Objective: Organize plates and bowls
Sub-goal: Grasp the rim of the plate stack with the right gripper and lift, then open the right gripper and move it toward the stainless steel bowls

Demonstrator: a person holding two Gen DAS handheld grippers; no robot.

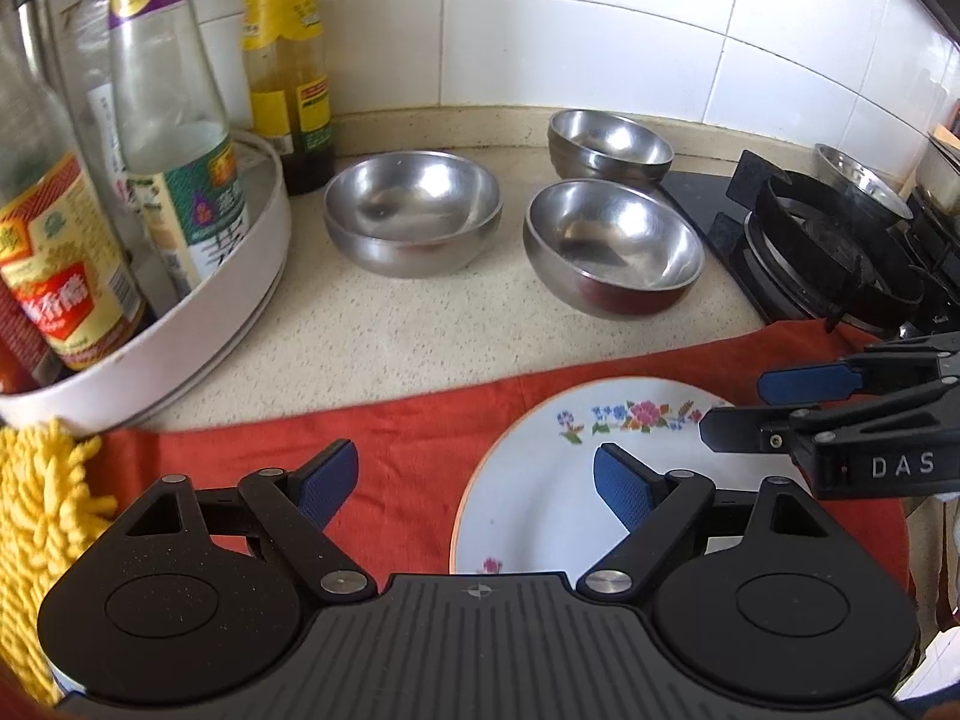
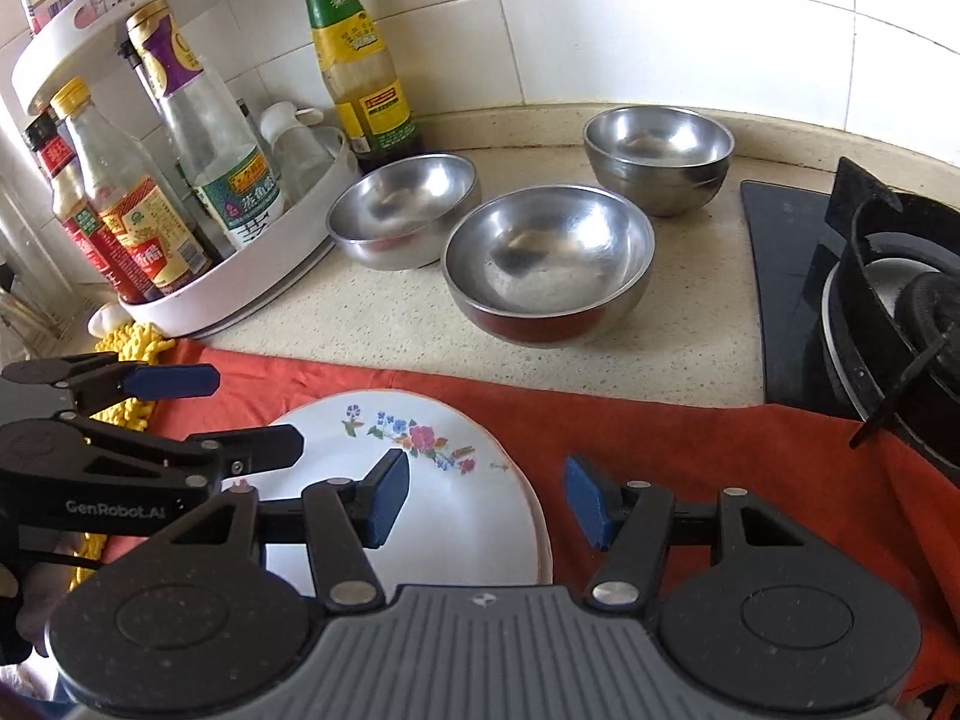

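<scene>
1. The plate (image 2: 456,498) lies flat on the red cloth (image 2: 690,438) at the near edge of the table (image 2: 690,324); a second rim shows under its right side, so it looks like a small stack
2. Three groups of steel bowls sit farther back: a wide bowl (image 2: 549,258) mid-table, a left bowl (image 2: 405,210) by the white rack (image 2: 264,264), and a back bowl (image 2: 660,153) near the wall; the left and back ones look nested in pairs
3. The left tongs (image 1: 474,483) stand half open and hold nothing, one pad over the cloth and one over the plate's left part
4. The right tongs (image 2: 489,498) are narrower and also empty, straddling the plate's right rim without touching it
5. Both tongs hang above the plate and point steeply down, so the step in hand seems to be choosing the next piece, probably a bowl
6. To do it well, I would take the wide bowl by its near rim with one pad inside and one outside, closing firmly, since polished steel is likely to slip
7. Lift straight up before carrying it across, keep clear of the bottles (image 2: 180,138) in the rack and the stove (image 2: 888,294) at the right edge
8. Lower it level into a matching bowl so that it nests instead of tipping
</scene>
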